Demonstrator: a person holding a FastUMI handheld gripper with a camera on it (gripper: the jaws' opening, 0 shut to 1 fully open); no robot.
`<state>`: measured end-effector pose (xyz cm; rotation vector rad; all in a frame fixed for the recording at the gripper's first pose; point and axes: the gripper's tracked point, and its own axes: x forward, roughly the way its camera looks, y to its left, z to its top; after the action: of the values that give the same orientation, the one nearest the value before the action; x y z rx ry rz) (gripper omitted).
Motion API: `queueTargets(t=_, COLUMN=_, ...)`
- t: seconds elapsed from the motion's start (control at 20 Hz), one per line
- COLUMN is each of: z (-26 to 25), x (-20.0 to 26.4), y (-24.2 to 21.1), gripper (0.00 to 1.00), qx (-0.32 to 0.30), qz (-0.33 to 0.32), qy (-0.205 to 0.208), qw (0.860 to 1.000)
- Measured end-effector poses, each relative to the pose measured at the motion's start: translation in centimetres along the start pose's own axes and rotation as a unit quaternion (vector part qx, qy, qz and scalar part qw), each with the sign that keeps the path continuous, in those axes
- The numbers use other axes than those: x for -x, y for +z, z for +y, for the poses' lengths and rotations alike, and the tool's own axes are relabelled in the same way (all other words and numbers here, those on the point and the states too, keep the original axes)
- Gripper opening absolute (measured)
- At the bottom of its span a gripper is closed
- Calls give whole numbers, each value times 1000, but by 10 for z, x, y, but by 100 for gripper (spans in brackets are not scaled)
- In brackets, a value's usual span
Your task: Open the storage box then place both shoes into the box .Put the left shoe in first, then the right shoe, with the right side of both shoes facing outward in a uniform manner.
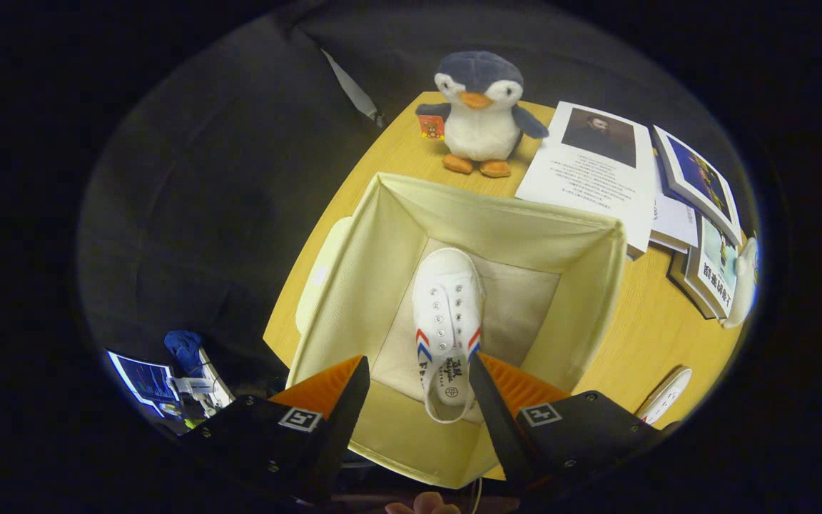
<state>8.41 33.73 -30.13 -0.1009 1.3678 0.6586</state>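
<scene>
The cream fabric storage box [389, 235] stands open on the wooden table [639, 335], its lid [320, 275] hanging beside its left wall. One white shoe [447, 307] with red and blue stripes lies on the box floor, toe pointing away from me, heel between my fingers. My gripper [418, 364] hovers above the box's near edge, open, its fingers wider apart than the shoe. The right finger stands close to the shoe's heel; I cannot tell if it touches. A second white shoe [664, 396] peeks out on the table beyond the right finger.
A plush penguin [480, 114] stands on the table behind the box. Printed sheets [593, 171] and stacked books [703, 221] lie to the box's far right, with a white object [745, 282] beside them. A person's fingertips [422, 505] show below the gripper.
</scene>
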Motion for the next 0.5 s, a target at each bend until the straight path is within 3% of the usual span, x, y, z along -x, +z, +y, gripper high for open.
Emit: queueTargets(t=0.5, z=-54, x=86, y=-7, gripper=86, qx=-37, qz=-67, qy=0, qw=997)
